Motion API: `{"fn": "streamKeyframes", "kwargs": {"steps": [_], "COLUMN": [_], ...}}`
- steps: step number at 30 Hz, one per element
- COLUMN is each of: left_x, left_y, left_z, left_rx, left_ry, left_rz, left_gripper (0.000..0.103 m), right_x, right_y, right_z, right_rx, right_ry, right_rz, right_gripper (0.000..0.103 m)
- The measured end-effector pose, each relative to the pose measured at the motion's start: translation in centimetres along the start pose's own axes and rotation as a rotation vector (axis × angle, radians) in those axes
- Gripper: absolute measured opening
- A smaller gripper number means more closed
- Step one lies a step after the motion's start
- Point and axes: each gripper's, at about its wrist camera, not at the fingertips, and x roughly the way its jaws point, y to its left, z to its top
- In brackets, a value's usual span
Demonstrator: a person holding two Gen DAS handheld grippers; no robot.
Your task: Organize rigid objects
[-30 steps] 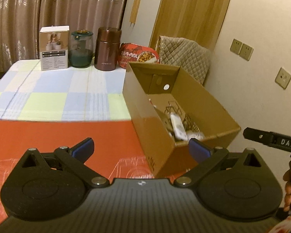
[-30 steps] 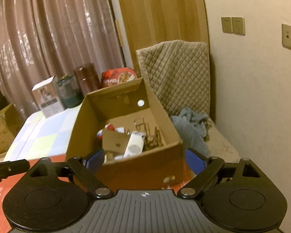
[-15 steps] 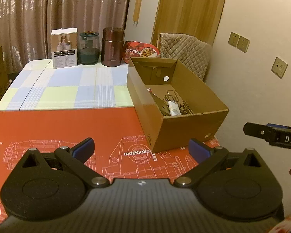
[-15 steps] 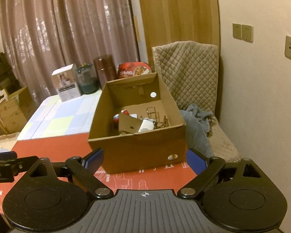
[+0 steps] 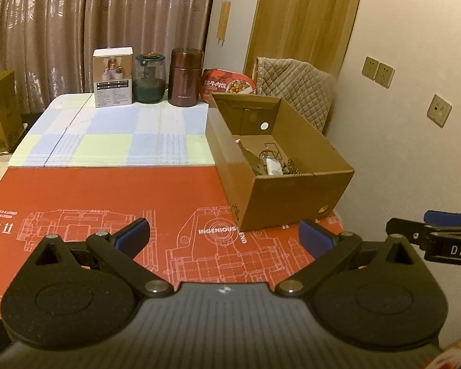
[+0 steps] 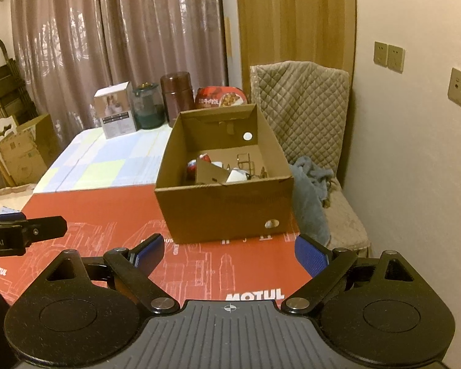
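- Both grippers have been drawn back from the cardboard box [image 5: 279, 166] since a second ago; more of the red mat is now seen in front of it.
- Left wrist view: left gripper [image 5: 224, 235] is held above the red mat [image 5: 107, 196], jaws spread wide, nothing between the blue pads.
- Box is seen open-topped at the table's right edge, partly on the mat, partly on the checked cloth [image 5: 113, 135].
- Small items are seen lying inside the box: a white object [image 5: 273, 166] and wire pieces beside it; details cannot be told.
- A white carton [image 5: 113, 77], a glass jar [image 5: 149, 78], a brown flask [image 5: 185, 77] and a red food bowl [image 5: 229, 83] are lined up at the far edge.
- Right gripper's fingertip is seen at the right border.
- Right wrist view: right gripper [image 6: 229, 253] is held over the mat near the box front, jaws wide, empty.
- A red-and-white item [image 6: 196, 164] is seen inside the box, at the left.
- A quilted chair [image 6: 301, 107] with a grey cloth [image 6: 310, 190] is noted just beside the box.
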Motion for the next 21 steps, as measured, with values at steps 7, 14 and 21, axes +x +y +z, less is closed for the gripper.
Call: {"fn": "streamKeyframes", "kwargs": {"steps": [7,14,21], "left_x": [-0.8,-1.2,-1.4], "left_y": [0.0,0.3,0.2], "left_z": [-1.5,-2.2,-2.2], "left_rx": [-0.012,-0.024,-0.023], "left_ry": [0.016,0.019,0.014], "left_rz": [0.014,0.034,0.038], "left_gripper": [0.102,0.102,0.102], "right_x": [-0.9,-1.5,-1.5], "right_y": [0.6,1.1,1.2], "right_z": [-0.6,-1.0,-1.1], "right_rx": [-0.016,-0.015,-0.009], "right_ry": [0.001,-0.003,-0.006], "right_rz": [0.004,0.013,0.017], "right_gripper": [0.089,0.089,0.089]}}
